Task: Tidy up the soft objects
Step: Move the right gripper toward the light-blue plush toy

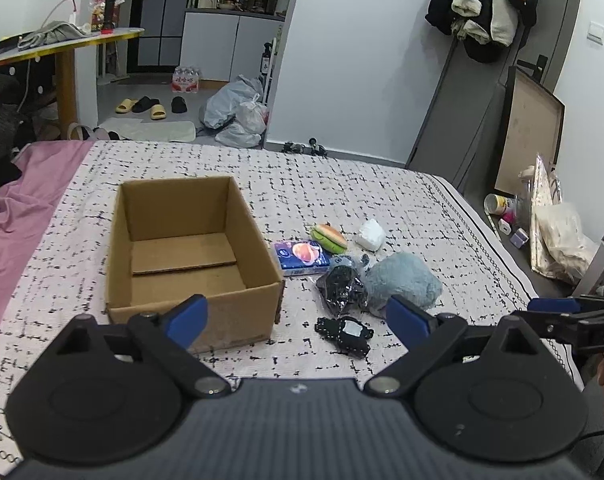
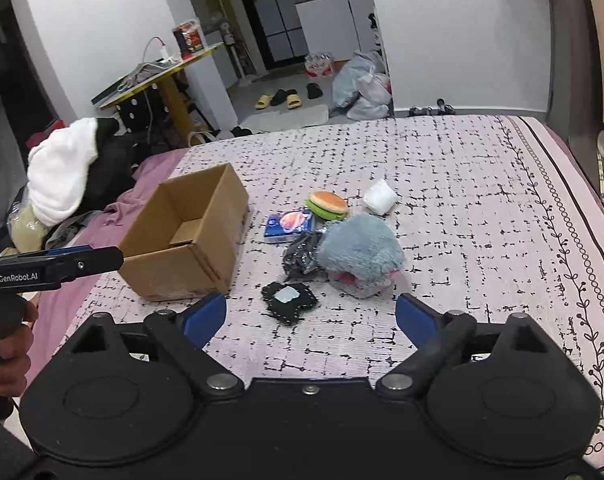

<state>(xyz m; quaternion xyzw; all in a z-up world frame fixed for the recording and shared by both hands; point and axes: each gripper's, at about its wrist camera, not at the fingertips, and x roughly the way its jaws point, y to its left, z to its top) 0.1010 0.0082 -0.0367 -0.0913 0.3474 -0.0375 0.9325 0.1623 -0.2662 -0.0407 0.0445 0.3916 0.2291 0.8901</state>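
An open cardboard box [image 1: 190,248] [image 2: 186,236] stands empty on the patterned bedspread [image 1: 341,184] [image 2: 461,184]. Right of it lie a grey-blue plush [image 1: 403,282] [image 2: 359,250], a black item in a clear bag [image 1: 341,288] [image 2: 302,256], a black flat pouch [image 1: 345,334] [image 2: 290,300], a blue tissue pack [image 1: 302,256] [image 2: 288,224], a burger toy [image 1: 329,236] [image 2: 327,204] and a white bundle [image 1: 369,234] [image 2: 379,196]. My left gripper [image 1: 298,320] is open above the box's near corner. My right gripper [image 2: 311,320] is open just short of the black pouch. Neither holds anything.
The bed's right edge drops to floor clutter [image 1: 541,224]. A pink sheet [image 1: 18,200] and a pile of white and black clothes [image 2: 70,176] lie left of the box. A small table [image 1: 66,48], slippers [image 1: 142,106] and plastic bags [image 1: 238,116] stand beyond the bed.
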